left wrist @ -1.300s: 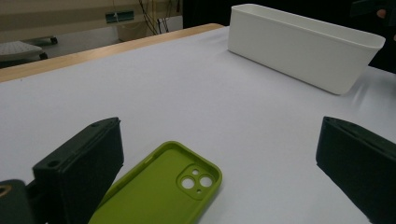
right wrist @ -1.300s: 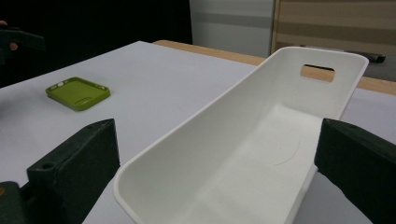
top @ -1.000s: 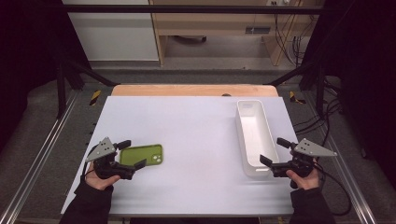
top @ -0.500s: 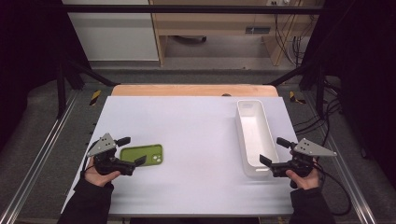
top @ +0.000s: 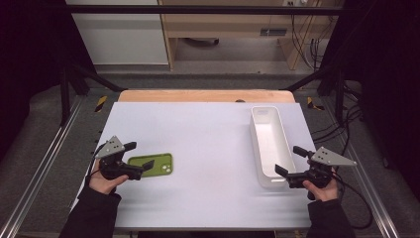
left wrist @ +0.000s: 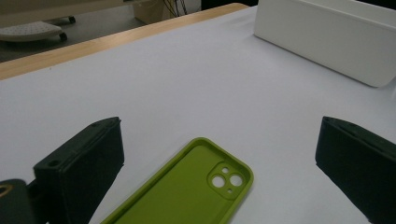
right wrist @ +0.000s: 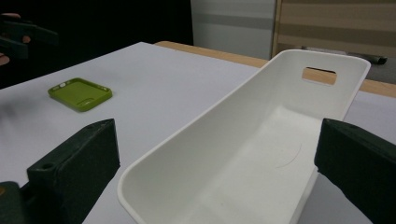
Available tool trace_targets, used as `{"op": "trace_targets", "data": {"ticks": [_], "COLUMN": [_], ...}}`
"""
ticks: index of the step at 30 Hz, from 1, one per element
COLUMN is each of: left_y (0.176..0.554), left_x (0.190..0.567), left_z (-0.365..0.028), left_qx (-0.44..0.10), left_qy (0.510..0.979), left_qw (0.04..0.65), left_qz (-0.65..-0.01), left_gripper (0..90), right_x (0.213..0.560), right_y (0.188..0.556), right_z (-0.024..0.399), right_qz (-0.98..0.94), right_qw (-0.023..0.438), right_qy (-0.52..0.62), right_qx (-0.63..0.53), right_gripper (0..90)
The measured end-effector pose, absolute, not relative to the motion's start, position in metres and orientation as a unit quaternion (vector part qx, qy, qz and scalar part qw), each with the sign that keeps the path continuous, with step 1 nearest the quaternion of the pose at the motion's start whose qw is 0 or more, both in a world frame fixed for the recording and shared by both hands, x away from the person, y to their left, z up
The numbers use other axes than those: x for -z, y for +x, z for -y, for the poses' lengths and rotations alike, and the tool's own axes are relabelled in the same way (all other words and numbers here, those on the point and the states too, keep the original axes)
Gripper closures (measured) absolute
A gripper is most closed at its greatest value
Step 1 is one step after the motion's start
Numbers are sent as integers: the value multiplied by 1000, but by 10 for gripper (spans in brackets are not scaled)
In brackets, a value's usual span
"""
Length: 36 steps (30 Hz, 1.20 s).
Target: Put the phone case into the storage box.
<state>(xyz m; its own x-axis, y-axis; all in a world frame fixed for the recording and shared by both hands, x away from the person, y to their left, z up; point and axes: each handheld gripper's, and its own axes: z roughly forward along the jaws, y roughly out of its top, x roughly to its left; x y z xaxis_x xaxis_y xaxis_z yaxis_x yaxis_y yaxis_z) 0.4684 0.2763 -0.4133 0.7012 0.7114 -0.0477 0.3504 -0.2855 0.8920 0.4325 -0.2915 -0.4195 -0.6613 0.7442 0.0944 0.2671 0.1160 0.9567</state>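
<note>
A lime-green phone case (top: 151,163) lies flat on the white table, hollow side up, camera cutout at its right end. My left gripper (top: 139,156) is open at the case's left end, one jaw on either side of it. In the left gripper view the case (left wrist: 187,191) lies low between the wide-apart jaws of the left gripper (left wrist: 222,158), not pinched. My right gripper (top: 289,160) is open at the near end of a long white tray (top: 262,111). In the right gripper view the right gripper (right wrist: 215,158) straddles the tray's near end (right wrist: 196,126), which holds nothing.
The tray (left wrist: 322,42) runs front to back along the table's right side. A wooden strip (top: 205,95) borders the far table edge, and metal rails (top: 44,163) flank both sides. The case (right wrist: 80,93) lies far off in the right gripper view.
My left gripper has shifted slightly away from the person along the case's left end. The case, the tray and the right gripper have stayed put.
</note>
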Motion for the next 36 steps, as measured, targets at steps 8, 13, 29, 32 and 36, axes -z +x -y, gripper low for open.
{"op": "trace_targets", "data": {"ticks": [8, 13, 29, 32, 36], "left_y": [482, 489, 504, 506, 510], "left_x": [417, 418, 429, 430, 433], "left_z": [-276, -278, -289, -290, -292], "left_qx": [-185, -186, -213, -221, -221], "left_qy": [786, 786, 782, 779, 778], "left_qw": [469, 463, 419, 411, 404], "left_qz": [-356, -364, -410, -418, -428], "left_gripper": [10, 15, 133, 175, 274], "right_x": [419, 419, 419, 419, 419], "right_y": [432, 432, 433, 433, 433], "right_z": [292, 292, 292, 292, 292], "right_qz": [-716, -715, -716, -716, -716], "right_qw": [212, 213, 214, 214, 214], "right_qy": [352, 353, 353, 353, 353], "right_qx": [-564, -565, -563, -563, -563], "right_gripper": [6, 6, 6, 6, 6]}}
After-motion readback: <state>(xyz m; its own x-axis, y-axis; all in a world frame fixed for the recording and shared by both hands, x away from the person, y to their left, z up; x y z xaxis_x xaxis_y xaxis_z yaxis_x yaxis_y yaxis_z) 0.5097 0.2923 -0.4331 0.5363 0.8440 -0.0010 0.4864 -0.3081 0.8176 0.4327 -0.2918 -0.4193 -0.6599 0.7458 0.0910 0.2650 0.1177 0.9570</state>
